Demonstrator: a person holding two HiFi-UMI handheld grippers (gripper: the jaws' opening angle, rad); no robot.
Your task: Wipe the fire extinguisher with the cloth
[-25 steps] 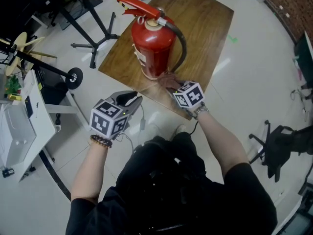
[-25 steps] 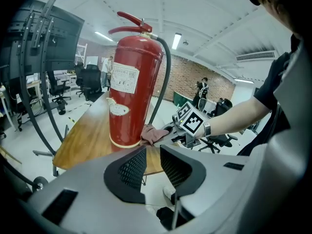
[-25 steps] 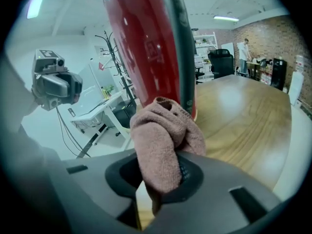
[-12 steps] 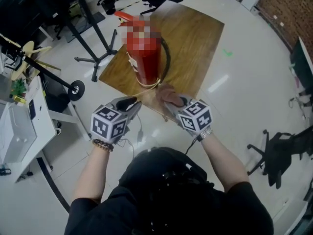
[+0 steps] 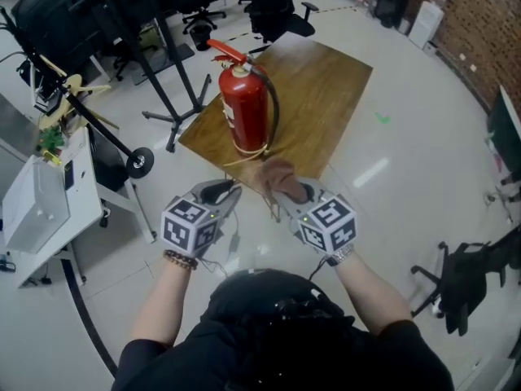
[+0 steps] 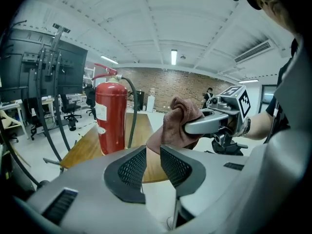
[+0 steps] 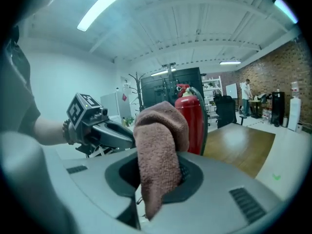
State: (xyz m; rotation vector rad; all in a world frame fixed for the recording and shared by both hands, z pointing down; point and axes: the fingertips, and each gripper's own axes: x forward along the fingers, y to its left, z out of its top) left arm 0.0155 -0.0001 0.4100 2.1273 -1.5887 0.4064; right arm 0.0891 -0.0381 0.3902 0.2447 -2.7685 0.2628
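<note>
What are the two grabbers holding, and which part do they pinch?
The right gripper pinches the cloth near its middle; one end hangs below. The left gripper holds nothing.

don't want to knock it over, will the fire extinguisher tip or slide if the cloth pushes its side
Probably heavy: the fire extinguisher is a tall cylinder upright on the table, so a light wipe likely won't slide it. A push near the top might tip it, given its narrow base. The limp cloth in the right gripper should soften contact.

Fire extinguisher (image 5: pixel 248 112) on table (image 5: pixel 330 84) (upright), cloth (image 5: pixel 277 177) before it
</note>
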